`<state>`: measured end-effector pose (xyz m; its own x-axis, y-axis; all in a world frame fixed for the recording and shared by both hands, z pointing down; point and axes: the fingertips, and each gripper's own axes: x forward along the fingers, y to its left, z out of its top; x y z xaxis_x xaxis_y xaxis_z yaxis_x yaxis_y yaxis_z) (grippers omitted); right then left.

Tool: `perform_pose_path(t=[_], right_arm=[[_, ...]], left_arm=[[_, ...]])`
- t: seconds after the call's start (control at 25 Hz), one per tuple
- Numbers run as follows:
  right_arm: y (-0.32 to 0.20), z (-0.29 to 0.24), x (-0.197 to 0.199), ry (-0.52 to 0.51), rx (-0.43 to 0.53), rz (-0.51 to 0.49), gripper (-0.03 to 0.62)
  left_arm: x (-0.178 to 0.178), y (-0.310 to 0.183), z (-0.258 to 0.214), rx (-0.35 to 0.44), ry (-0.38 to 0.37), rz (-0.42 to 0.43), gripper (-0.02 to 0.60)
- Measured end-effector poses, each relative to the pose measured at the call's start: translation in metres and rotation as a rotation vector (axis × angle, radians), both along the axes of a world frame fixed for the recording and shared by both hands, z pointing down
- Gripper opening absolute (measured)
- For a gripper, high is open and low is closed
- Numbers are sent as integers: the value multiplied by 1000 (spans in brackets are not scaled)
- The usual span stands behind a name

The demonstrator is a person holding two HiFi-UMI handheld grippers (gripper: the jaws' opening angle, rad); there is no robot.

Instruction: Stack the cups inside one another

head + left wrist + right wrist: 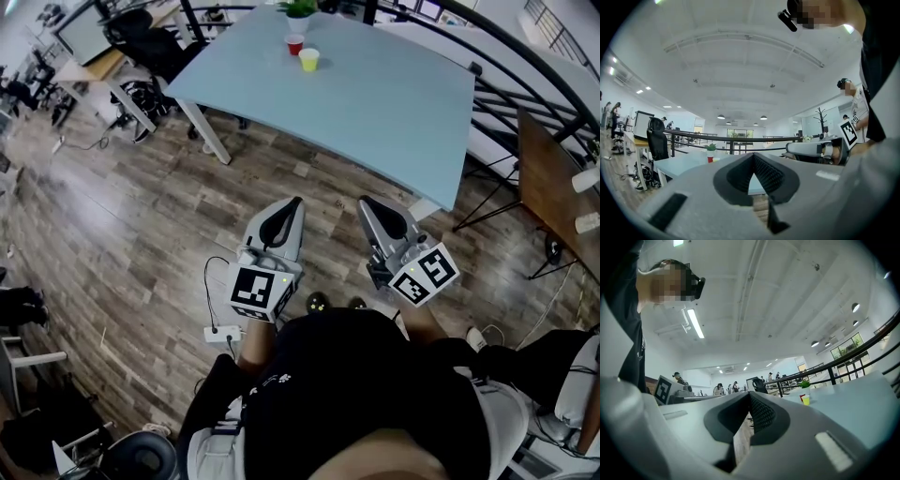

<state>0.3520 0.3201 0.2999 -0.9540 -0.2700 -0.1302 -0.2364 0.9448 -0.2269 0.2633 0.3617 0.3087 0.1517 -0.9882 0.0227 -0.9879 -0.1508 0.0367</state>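
**Both claws closed and empty, the cups far up on the table**

In the head view we hold the left claw and the right claw side by side in the lower middle of the frame, above the wooden floor. They are well apart from the cups. Each claw has its jaws pressed together with nothing between them, as its own view shows. The red cup and the yellow cup stand upright, just beside each other, at the top centre of the frame. They are on the light blue table, near a green plant.
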Motion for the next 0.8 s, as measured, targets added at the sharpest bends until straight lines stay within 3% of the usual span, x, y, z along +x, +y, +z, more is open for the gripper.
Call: perform_pose_path(t=[0.8], right_arm=[[-4, 21, -27, 30, -27, -25, 8]], left_arm=[[-23, 4, 17, -32, 20, -12, -11]])
